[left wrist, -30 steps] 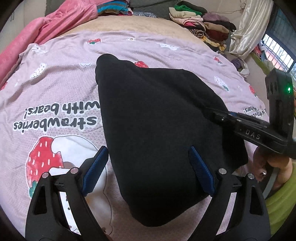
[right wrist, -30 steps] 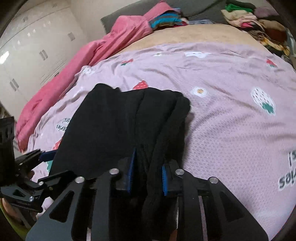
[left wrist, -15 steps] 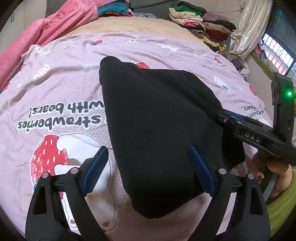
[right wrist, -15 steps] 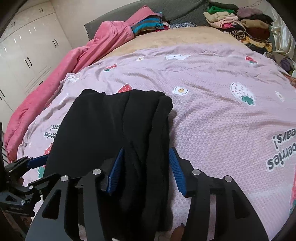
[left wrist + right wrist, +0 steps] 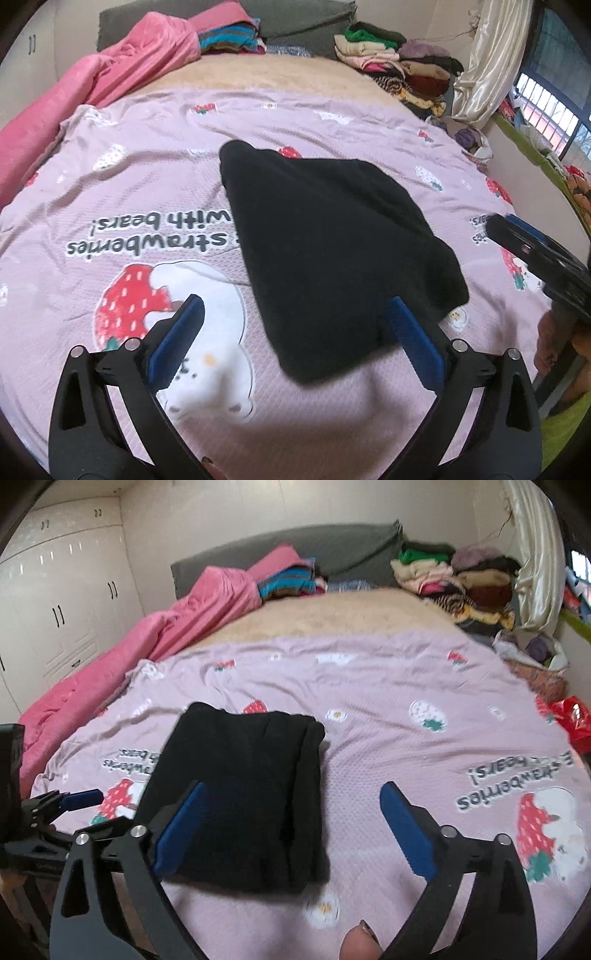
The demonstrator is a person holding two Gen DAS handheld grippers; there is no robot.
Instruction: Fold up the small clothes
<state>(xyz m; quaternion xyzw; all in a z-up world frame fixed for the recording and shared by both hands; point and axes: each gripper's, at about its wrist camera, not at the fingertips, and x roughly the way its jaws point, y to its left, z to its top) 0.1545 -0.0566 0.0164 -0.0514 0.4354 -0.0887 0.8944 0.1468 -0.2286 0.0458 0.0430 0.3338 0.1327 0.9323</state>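
The black garment [image 5: 332, 251] lies folded on the bed, in the centre of the left wrist view and at lower left of centre in the right wrist view, resting on the pink strawberry-print bedspread [image 5: 129, 192].

Nearest to you, your left gripper [image 5: 293, 332] has its jaws opening wide; the garment's near corner shows between the blue pads, but they are not pressing on it. Your right gripper [image 5: 291, 825] also has its jaws opening, and nothing is clamped: its left pad overlaps the garment's near edge in the frame, while the right pad stands over bare bedspread. A fingertip [image 5: 360, 943] shows at the bottom edge of the right wrist view.

Further in, the garment reads as a compact stack, with layered edges visible along its right side in the right wrist view. You appear to be at the release step, with this fold finished and both tools letting go.

Beyond it, the bedspread runs on to a pink blanket [image 5: 155, 642] at upper left, a pile of folded clothes [image 5: 454, 579] at upper right against the grey headboard [image 5: 332, 550], and a white wardrobe [image 5: 62, 602] at far left.

Your next move probably calls for clearing both tools away without dragging the top layer, then either shifting this piece aside as one bundle or reaching for another item. Grip all layers together if you lift it.
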